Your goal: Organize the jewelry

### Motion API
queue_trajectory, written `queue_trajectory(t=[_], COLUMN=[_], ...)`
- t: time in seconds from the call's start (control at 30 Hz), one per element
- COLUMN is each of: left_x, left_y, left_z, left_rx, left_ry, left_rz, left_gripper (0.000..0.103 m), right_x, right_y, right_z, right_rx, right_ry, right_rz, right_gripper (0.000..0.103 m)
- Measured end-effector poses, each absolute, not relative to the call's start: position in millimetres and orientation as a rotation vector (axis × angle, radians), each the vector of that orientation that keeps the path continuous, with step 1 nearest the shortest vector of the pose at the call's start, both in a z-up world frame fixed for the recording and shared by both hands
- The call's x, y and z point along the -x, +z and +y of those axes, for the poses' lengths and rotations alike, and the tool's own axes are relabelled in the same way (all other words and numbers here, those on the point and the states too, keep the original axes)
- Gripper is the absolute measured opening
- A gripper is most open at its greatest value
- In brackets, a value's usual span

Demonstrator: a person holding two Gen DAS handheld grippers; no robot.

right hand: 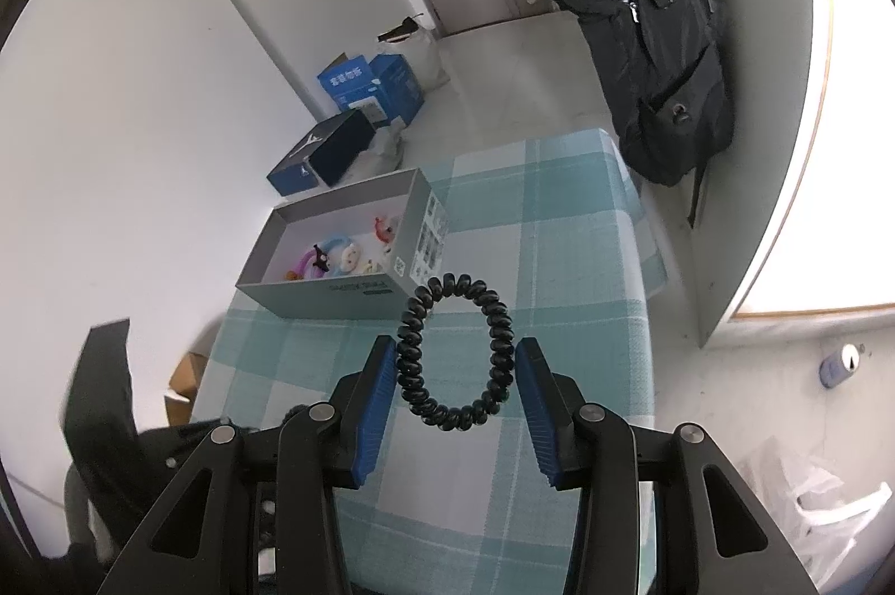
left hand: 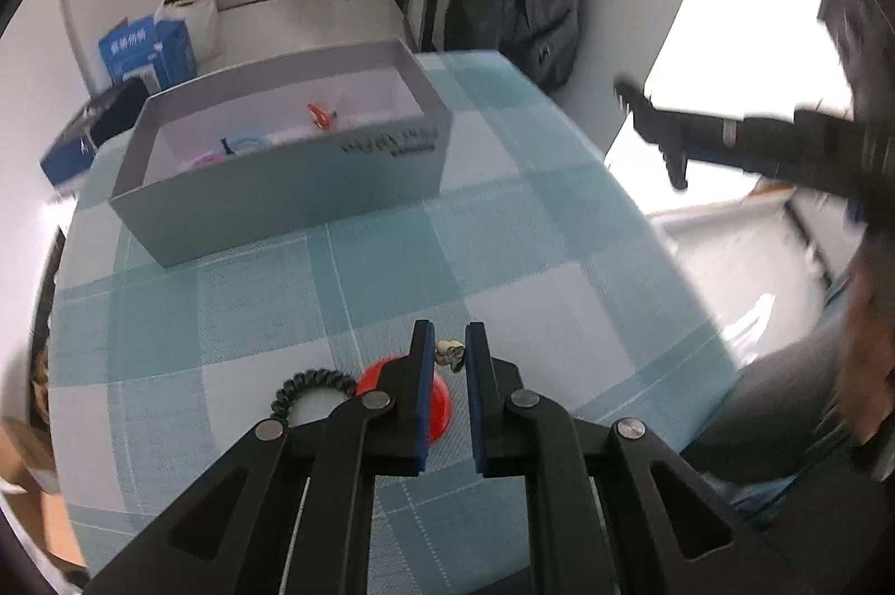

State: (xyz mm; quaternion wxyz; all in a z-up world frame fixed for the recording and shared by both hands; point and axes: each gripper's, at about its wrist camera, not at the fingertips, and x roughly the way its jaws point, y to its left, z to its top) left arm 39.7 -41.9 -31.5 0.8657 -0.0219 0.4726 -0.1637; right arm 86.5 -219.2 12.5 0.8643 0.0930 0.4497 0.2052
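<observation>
In the left wrist view my left gripper (left hand: 449,343) is shut on a small cream and green trinket (left hand: 449,353), low over the checked cloth (left hand: 503,231). A red round piece (left hand: 439,407) and a black coil hair tie (left hand: 313,388) lie just to its left. A grey box (left hand: 279,198) farther back holds several colourful pieces. In the right wrist view my right gripper (right hand: 454,360) holds a second black coil hair tie (right hand: 454,354) between its blue pads, raised above the table. The grey box (right hand: 335,293) shows ahead to the left.
Blue cartons (right hand: 369,89) and a dark shoe box (right hand: 319,153) stand on the floor beyond the table. A dark jacket (right hand: 649,36) hangs at the far end. The table's right edge (right hand: 643,315) drops to the floor. A cardboard box (right hand: 184,382) sits at the left.
</observation>
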Motion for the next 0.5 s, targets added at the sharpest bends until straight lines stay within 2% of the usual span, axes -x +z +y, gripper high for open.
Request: queue_trajectory(t=[0.27, 0.5], left_x=[-56.5, -77.6], left_y=[2.0, 11.0], left_z=[-22.9, -4.2], left_rx=[0.161, 0.233], left_ry=[-0.356, -0.334], left_rz=[0.926, 0.909], left_gripper=[0.007, 0.007], right_x=[-91.5, -95.1], right_y=[12.5, 21.4], right_z=[-201.4, -165.0], right_rx=[-0.217, -0.127], right_ry=[0.476, 0.525], right_rz=[0.962, 0.954], right_gripper=[0.043, 0.043])
